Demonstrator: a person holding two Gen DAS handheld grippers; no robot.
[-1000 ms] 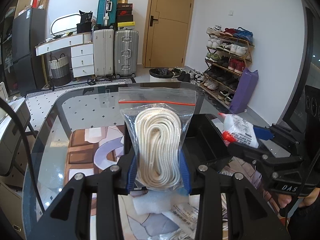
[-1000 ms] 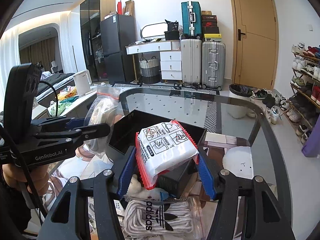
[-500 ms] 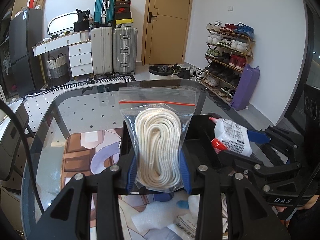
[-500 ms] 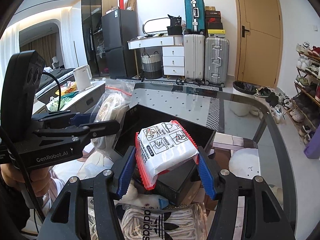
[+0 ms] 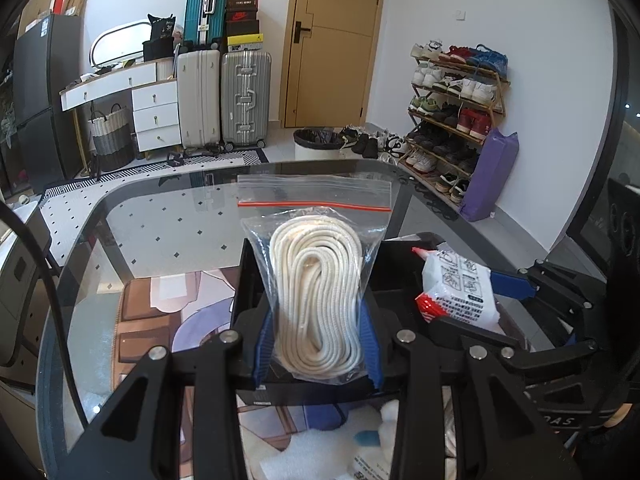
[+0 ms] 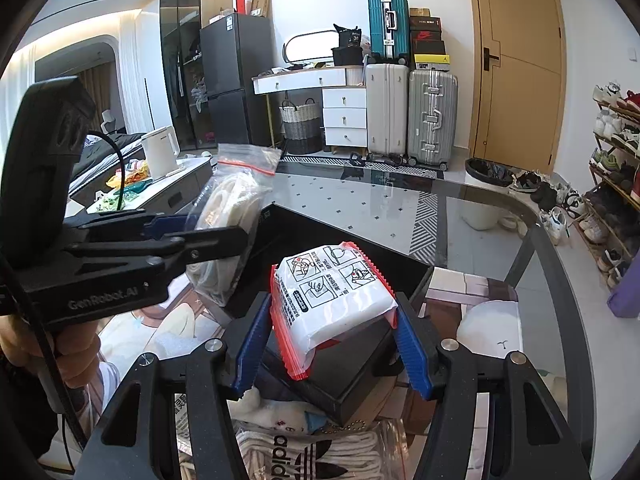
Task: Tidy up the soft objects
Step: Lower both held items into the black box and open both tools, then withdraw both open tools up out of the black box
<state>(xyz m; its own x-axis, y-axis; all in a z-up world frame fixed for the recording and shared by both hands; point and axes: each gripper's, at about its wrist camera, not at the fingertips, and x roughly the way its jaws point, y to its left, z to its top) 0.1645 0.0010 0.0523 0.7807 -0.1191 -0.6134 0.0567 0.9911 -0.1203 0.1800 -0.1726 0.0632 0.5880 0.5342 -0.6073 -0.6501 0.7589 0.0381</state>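
Left wrist view: left claw [image 5: 318, 344] clamps the rope bag [image 5: 316, 276] upright — black box [image 5: 400, 264] directly beyond. Right claw [image 6: 334, 344] grips the wipes pack [image 6: 334, 296] over the box's near rim — both on the desk [image 6: 400, 208].

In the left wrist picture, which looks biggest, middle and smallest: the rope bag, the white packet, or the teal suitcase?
As they look in that view:
1. Rope bag, biggest, though it sits right at the camera.
2. White packet.
3. Teal suitcase, smallest here, but it stands far back by the wall, so it is likely bigger really.
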